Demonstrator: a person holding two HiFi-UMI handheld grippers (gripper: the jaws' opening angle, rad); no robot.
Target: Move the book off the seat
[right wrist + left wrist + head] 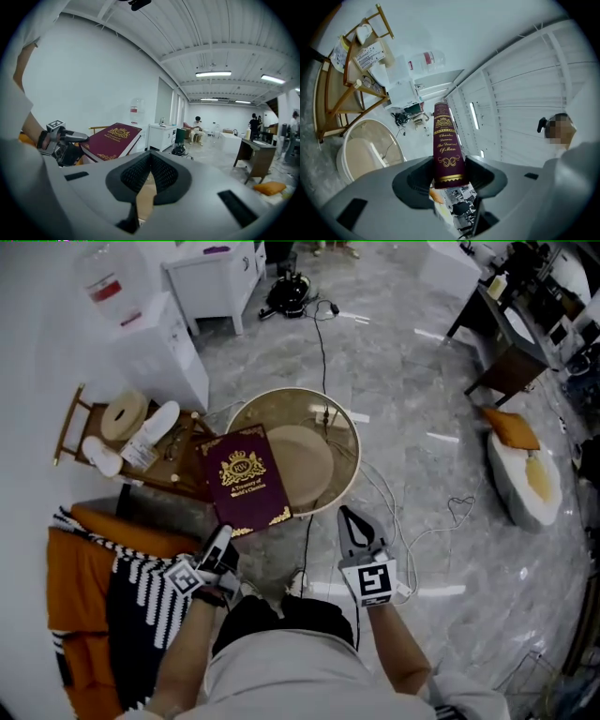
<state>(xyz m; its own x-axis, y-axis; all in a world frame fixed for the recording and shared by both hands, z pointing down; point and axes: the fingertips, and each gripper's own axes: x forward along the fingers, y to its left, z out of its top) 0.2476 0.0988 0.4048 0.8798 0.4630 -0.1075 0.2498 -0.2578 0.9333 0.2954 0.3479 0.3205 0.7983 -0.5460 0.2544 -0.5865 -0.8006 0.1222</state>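
Note:
A maroon hardback book (246, 479) with gold print hangs in the air over the near left rim of a round seat (345, 442) with a beige cushion. My left gripper (220, 540) is shut on the book's near edge. In the left gripper view the book's spine (446, 145) stands between the two pads, with the round seat (365, 150) lower left. My right gripper (352, 521) hovers just right of the book, jaws together and empty. The right gripper view shows the book (110, 140) and the left gripper (65, 143) off to its left.
A wooden rack (75, 418) with small items stands left of the seat. An orange and striped blanket (103, 606) lies at the near left. Cables (319, 334) cross the marble floor. A white cabinet (211, 277), a dark desk (511, 343) and a cushioned floor seat (525, 474) stand farther off.

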